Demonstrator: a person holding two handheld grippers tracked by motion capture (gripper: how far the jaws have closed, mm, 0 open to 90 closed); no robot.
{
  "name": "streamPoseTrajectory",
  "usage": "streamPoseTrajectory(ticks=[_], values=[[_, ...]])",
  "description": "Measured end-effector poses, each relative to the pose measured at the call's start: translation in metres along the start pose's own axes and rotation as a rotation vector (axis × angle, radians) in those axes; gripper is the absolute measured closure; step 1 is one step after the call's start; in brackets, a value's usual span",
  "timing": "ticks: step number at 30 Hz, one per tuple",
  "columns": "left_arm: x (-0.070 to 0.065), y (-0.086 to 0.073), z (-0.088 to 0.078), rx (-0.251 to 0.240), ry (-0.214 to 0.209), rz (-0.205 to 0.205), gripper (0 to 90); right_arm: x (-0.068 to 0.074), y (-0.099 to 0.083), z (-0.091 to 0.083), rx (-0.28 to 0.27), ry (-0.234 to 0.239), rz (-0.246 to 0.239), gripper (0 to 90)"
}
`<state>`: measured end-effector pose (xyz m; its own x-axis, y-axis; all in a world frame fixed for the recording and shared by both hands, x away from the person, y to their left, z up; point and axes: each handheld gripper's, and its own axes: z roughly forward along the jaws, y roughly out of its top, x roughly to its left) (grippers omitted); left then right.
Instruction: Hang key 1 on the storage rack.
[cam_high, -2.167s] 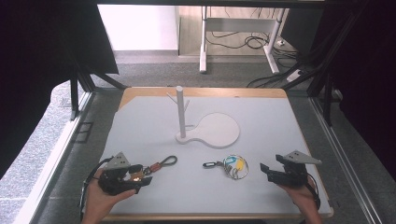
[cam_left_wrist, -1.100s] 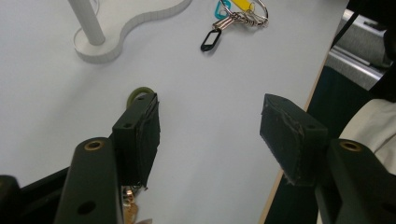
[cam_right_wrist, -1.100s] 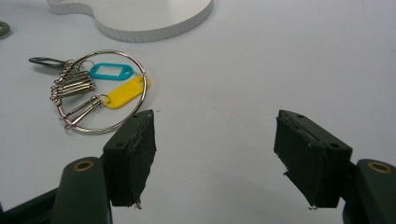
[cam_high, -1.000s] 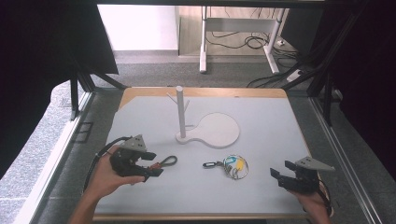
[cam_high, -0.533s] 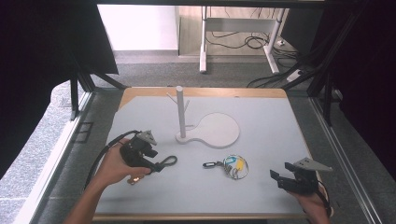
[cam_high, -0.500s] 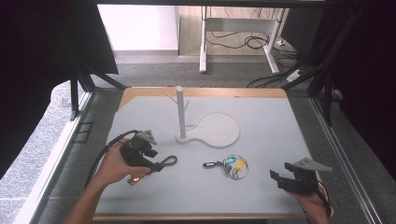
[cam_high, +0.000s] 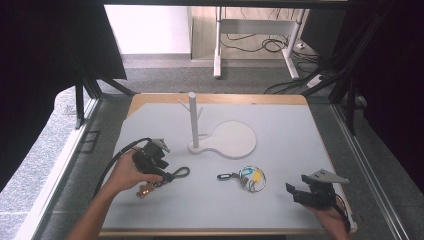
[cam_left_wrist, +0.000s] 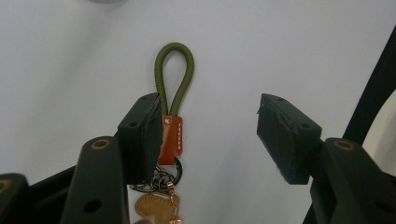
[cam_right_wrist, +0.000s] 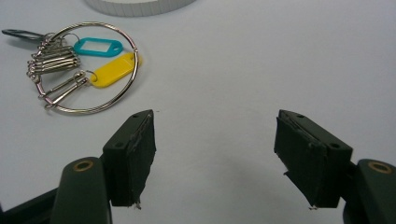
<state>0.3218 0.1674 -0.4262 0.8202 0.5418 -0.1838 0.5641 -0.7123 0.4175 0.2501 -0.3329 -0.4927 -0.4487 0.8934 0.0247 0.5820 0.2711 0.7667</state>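
While the left gripper (cam_left_wrist: 208, 135) hovers over the green keychain (cam_left_wrist: 173, 98) lying flat on the table (cam_high: 300, 150), jaws wide but just been closing, nothing pinched yet, so next it needs to squeeze the loop.

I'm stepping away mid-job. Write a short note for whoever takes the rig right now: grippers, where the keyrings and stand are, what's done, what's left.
Left gripper: open, jaws just been closing, lowered over the green-loop keyring; its orange tab lies beside one jaw, not yet gripped.
Right gripper: open, holding nothing, near the table's front corner.
Big ring with tags: flat on the table, in front of the white stand.
Done: nothing hangs on the stand.
Left, probably: grip the green loop, hang it on a peg; then the big ring.
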Motion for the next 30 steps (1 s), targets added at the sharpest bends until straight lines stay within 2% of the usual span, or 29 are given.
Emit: streamPoseTrajectory(ticks=[2, 7, 8, 9, 14, 16, 17, 19, 20, 21, 25, 26, 30], values=[[0.001, 0.002, 0.008, 0.039, 0.004, 0.006, 42.1, 0.000, 0.000, 0.000, 0.004, -0.001, 0.001, 29.2], [0.002, 0.004, 0.018, 0.086, 0.004, 0.021, 43.4, 0.001, -0.001, 0.002, 0.014, 0.003, -0.005, 29.2], [0.002, 0.004, 0.021, 0.087, 0.001, 0.014, 43.4, 0.002, -0.001, 0.002, 0.016, 0.004, -0.009, 29.2], [0.004, 0.004, 0.021, 0.105, 0.006, 0.028, 43.6, 0.002, -0.001, 0.002, 0.017, 0.004, -0.009, 29.2], [0.010, 0.002, 0.029, 0.133, 0.004, 0.007, 46.0, 0.002, -0.002, 0.004, 0.030, 0.003, -0.011, 29.2], [0.012, 0.001, 0.031, 0.150, 0.005, 0.013, 46.3, 0.002, -0.002, 0.004, 0.033, 0.004, -0.012, 29.2], [0.013, -0.001, 0.034, 0.140, 0.004, -0.017, 46.6, 0.003, -0.002, 0.005, 0.038, 0.004, -0.015, 29.2], [0.017, -0.003, 0.037, 0.150, 0.000, -0.030, 46.7, 0.003, -0.002, 0.005, 0.039, 0.003, -0.017, 29.2], [0.017, -0.004, 0.039, 0.165, 0.006, -0.029, 47.4, 0.004, -0.002, 0.006, 0.043, 0.010, -0.015, 29.1], [0.019, -0.004, 0.039, 0.191, 0.008, -0.008, 48.0, 0.004, -0.002, 0.006, 0.044, 0.017, -0.015, 29.0], [0.022, -0.003, 0.043, 0.203, 0.015, -0.027, 50.5, 0.003, -0.001, 0.007, 0.050, 0.028, -0.012, 28.9], [0.024, -0.003, 0.043, 0.220, 0.018, -0.013, 51.0, 0.003, -0.002, 0.007, 0.052, 0.030, -0.011, 28.9], [0.024, 0.000, 0.046, 0.238, 0.023, -0.017, 53.2, 0.003, -0.001, 0.007, 0.052, 0.034, -0.011, 28.9]])
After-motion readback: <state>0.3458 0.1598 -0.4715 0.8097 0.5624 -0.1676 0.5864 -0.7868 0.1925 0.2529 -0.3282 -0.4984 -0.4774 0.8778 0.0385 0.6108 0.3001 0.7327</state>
